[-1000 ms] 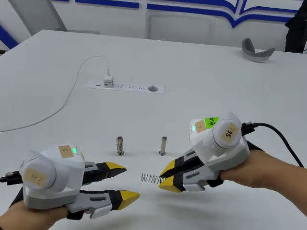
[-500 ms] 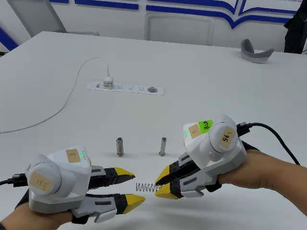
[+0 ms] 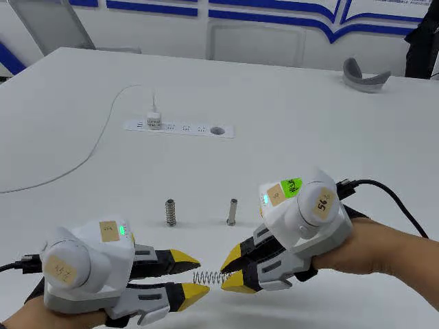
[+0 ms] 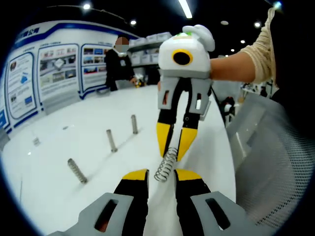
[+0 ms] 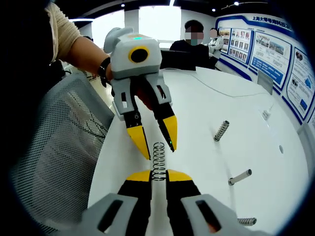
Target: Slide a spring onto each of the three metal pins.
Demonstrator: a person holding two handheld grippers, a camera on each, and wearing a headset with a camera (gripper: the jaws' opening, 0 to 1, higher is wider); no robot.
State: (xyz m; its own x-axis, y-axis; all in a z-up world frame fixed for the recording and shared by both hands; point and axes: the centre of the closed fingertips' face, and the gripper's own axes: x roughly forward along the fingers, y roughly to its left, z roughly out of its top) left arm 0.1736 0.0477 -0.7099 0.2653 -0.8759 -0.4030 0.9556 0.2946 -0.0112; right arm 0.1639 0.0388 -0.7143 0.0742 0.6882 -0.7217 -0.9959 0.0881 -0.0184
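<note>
A: Where do we stand with the left gripper (image 3: pixel 191 275)?

B: Its jaws are parted and grip nothing. The spring (image 3: pixel 209 277) lies just ahead of it, with its free end reaching in between them.

A: And the spring's long axis?

B: It runs straight from one gripper to the other. The right gripper (image 3: pixel 232 270) is clamped on the far end.

A: Which pin do we aim for?

B: The loaded pin (image 3: pixel 170 212) stands ahead of the left gripper. The bare pin (image 3: pixel 232 211) stands ahead of the right gripper, which is the nearer one.

A: Any writing?

B: The left sticker (image 3: pixel 60 271) is too small for us to read. The right sticker (image 3: pixel 322 202) reads perhaps "56" or "95".
</note>
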